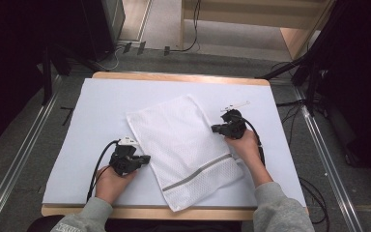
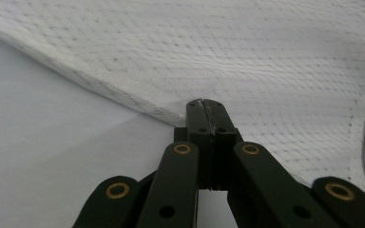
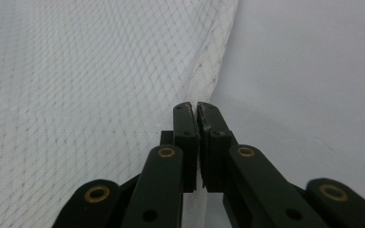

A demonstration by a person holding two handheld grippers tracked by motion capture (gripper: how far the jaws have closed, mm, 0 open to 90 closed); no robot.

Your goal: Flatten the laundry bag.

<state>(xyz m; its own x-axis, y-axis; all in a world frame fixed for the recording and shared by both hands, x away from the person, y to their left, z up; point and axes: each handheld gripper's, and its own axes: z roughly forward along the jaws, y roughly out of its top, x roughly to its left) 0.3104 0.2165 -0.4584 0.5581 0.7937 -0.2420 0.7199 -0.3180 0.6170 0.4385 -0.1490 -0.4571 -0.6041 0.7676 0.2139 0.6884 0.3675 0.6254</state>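
White mesh laundry bag with grey zipper strip [image 1: 186, 147] flat on white-covered table [image 1: 92, 106], between both tools. Left gripper [image 1: 145, 158] pinched on its left edge, jaws closed. Right gripper [image 1: 216, 128] at the right edge, jaws nearly together; a grip on fabric, can't tell.

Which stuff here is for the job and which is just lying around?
For the job:
- white mesh bag
- left tool, shut at the bag's left edge
- right tool, shut at its right edge
- white table

Just lying around:
- cables on the floor
- dark stands

A white mesh bag [image 1: 186, 147] lies tilted on the white bench [image 1: 92, 111], between the left tool [image 1: 144, 158] and the right tool [image 1: 214, 128], each at an edge.
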